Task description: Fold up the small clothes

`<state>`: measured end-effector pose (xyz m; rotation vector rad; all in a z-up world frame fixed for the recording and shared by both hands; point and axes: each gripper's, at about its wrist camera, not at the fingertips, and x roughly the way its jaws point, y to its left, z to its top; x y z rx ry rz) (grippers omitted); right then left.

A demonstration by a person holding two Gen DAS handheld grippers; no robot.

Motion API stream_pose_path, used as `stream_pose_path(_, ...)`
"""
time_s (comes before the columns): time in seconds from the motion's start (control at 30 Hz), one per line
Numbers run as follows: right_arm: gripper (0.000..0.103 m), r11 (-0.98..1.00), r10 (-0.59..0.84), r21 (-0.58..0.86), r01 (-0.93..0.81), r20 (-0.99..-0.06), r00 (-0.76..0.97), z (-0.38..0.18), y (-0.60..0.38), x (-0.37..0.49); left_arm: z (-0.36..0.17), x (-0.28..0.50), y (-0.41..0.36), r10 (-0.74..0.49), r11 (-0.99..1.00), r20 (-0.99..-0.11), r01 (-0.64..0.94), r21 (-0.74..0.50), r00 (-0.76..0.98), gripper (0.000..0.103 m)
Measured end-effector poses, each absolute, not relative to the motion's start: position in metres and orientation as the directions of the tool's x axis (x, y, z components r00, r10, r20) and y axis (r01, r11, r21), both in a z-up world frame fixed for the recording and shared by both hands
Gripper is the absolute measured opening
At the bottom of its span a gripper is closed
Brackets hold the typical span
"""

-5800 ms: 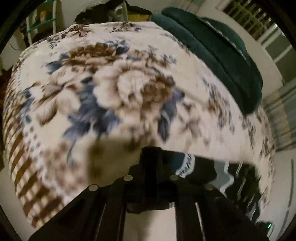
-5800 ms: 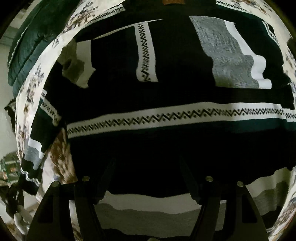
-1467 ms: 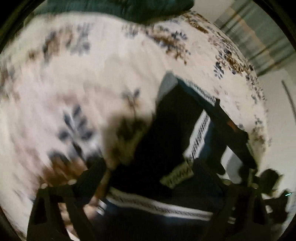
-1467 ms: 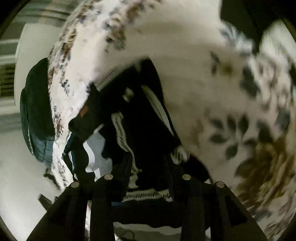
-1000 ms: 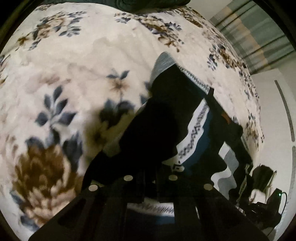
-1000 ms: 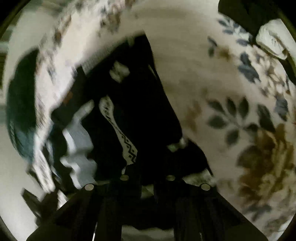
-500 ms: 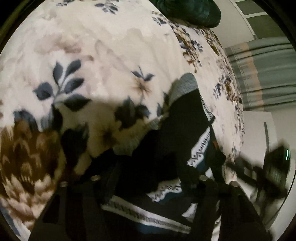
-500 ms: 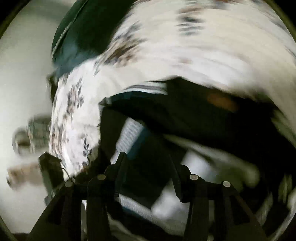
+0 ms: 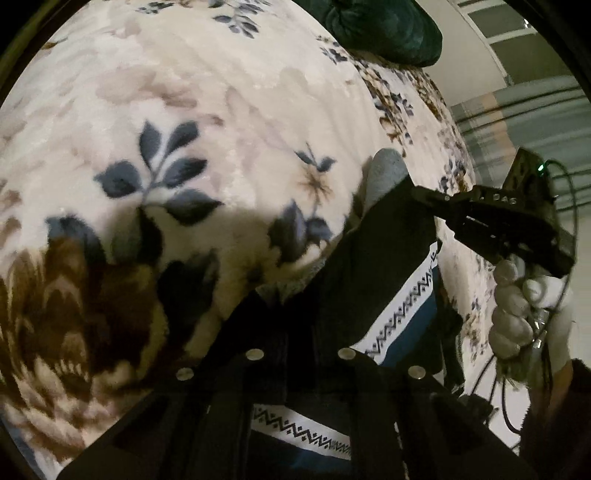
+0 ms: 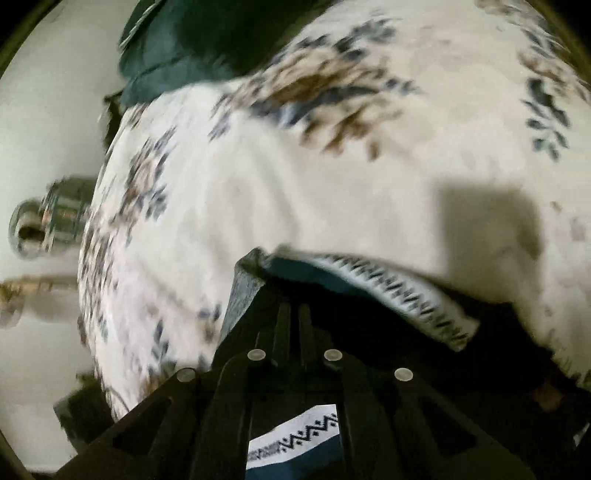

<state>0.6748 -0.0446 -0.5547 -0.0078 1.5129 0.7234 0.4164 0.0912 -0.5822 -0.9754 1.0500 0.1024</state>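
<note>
Your left tongs (image 9: pixel 299 332) are closed together on the near edge of the dark patterned sweater (image 9: pixel 373 266), having just drawn shut. Your right tongs (image 9: pixel 424 194) have likewise just closed and are clamped on the sweater's far edge beside its grey cuff (image 9: pixel 384 173); your gloved right hand (image 9: pixel 517 306) grips the handle. The sweater lies partly folded on the bed's floral blanket (image 9: pixel 207 110), towards its right side. A dark green pillow (image 9: pixel 384 26) sits at the far end.

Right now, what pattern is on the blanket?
Cream blanket with blue and brown flowers; clearest in the left wrist view.
</note>
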Motion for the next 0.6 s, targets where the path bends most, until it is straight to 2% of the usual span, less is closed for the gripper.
stream_pose_path(0.17,0.004,0.811,0.381,0.417,-0.409,-0.909,-0.171,-0.576,-0.045,0.68,-0.584,0.421,0.095,-0.394,0.572,-0.756,-0.505,-0.646,0.523,0.009)
stream_pose_path(0.23,0.018,0.815,0.426,0.46,-0.353,-0.888,-0.173,-0.57,-0.062,0.682,-0.582,0.42,0.099,-0.416,0.557,-0.757,-0.517,-0.65,0.505,0.012)
stream_pose_path(0.27,0.035,0.811,0.46,0.491,-0.317,-0.871,-0.171,-0.563,-0.077,0.682,-0.579,0.417,0.1,-0.413,0.557,-0.767,-0.53,-0.639,0.492,0.018)
stream_pose_path(0.3,0.048,0.807,0.478,0.507,-0.304,-0.862,-0.169,-0.558,-0.087,0.681,-0.574,0.411,0.101,-0.415,0.549,-0.765,-0.534,-0.643,0.493,0.02)
stream_pose_path(0.33,0.048,0.803,0.487,0.514,-0.301,-0.858,-0.164,-0.552,-0.101,0.678,-0.567,0.404,0.1,-0.417,0.542,-0.755,-0.528,-0.654,0.507,0.022)
stream_pose_path(0.4,0.048,0.802,0.474,0.509,-0.314,-0.861,-0.186,-0.546,-0.128,0.669,-0.555,0.392,0.094,-0.411,0.545,-0.751,-0.521,-0.656,0.516,0.039)
stream_pose_path(0.47,0.048,0.809,0.441,0.489,-0.327,-0.872,-0.212,-0.549,-0.148,0.66,-0.553,0.385,0.081,-0.438,0.521,-0.731,-0.514,-0.681,0.524,0.045)
stream_pose_path(0.6,0.048,0.837,0.363,0.435,-0.331,-0.895,-0.26,-0.571,-0.179,0.638,-0.581,0.399,0.044,-0.521,0.476,-0.712,-0.533,-0.7,0.471,0.045)
